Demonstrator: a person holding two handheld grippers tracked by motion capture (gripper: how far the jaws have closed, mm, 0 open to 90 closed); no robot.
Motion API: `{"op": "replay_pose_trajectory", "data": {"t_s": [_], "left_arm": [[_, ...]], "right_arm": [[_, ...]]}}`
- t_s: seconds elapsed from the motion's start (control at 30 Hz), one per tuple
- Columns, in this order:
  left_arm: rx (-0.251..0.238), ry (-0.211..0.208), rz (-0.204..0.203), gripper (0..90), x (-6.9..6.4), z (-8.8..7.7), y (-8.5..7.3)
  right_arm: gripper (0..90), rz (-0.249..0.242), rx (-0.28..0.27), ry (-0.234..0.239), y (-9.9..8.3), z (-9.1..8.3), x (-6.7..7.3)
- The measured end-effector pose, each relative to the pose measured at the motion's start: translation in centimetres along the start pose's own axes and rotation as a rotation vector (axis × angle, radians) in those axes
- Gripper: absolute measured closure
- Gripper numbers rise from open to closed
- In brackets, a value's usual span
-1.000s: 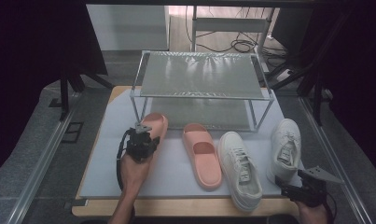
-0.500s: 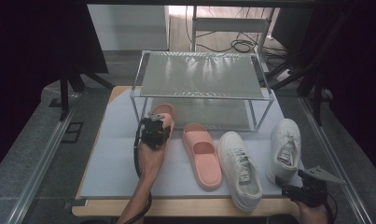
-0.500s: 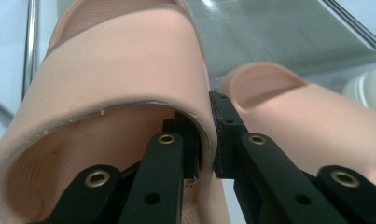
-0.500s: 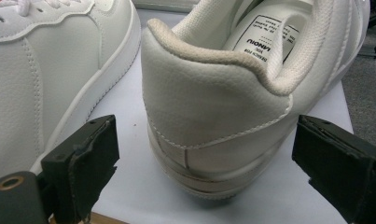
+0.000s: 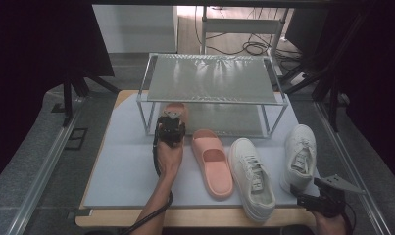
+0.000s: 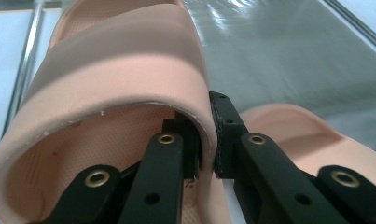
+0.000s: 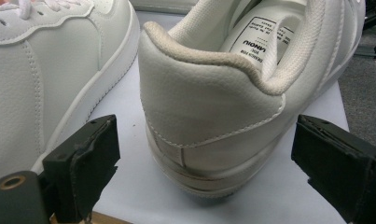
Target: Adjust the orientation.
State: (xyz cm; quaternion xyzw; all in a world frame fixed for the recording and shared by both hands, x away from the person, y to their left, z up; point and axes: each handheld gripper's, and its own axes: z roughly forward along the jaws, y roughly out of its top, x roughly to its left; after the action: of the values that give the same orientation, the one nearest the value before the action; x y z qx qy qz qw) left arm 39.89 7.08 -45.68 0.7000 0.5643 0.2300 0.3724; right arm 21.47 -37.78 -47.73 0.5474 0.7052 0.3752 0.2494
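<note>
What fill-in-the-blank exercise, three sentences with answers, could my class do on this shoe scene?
1. The left gripper is shut on the strap of a pink ____.
2. The held slipper's toe pokes under the ____ shelf of the rack.
3. The right gripper, jaws open, faces the ____ of a white sneaker.

Answers: slipper; top; heel

Left gripper (image 5: 171,128) clamps a pink slipper (image 5: 176,110) whose toe sits under the rack (image 5: 212,78). Right gripper (image 5: 320,198) hangs just behind the white sneaker (image 5: 299,155), at the mat's near edge
</note>
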Motion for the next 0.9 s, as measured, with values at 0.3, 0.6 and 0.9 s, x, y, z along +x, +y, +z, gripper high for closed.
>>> {"op": "replay_pose_trajectory", "data": {"t_s": [0.3,0.6,0.9], "left_arm": [[0.025,0.014,-0.018,82.5,0.1,2.1,0.1],[0.066,0.020,-0.023,81.8,0.2,3.4,-0.2],[0.075,-0.022,-0.024,64.2,0.4,2.7,0.0]], "right_arm": [[7.8,-0.001,-0.004,0.000,0.0,0.0,0.1],[7.8,0.001,0.010,0.002,-0.1,0.0,-0.1],[7.9,0.001,0.008,0.003,-0.1,0.0,-0.1]]}}
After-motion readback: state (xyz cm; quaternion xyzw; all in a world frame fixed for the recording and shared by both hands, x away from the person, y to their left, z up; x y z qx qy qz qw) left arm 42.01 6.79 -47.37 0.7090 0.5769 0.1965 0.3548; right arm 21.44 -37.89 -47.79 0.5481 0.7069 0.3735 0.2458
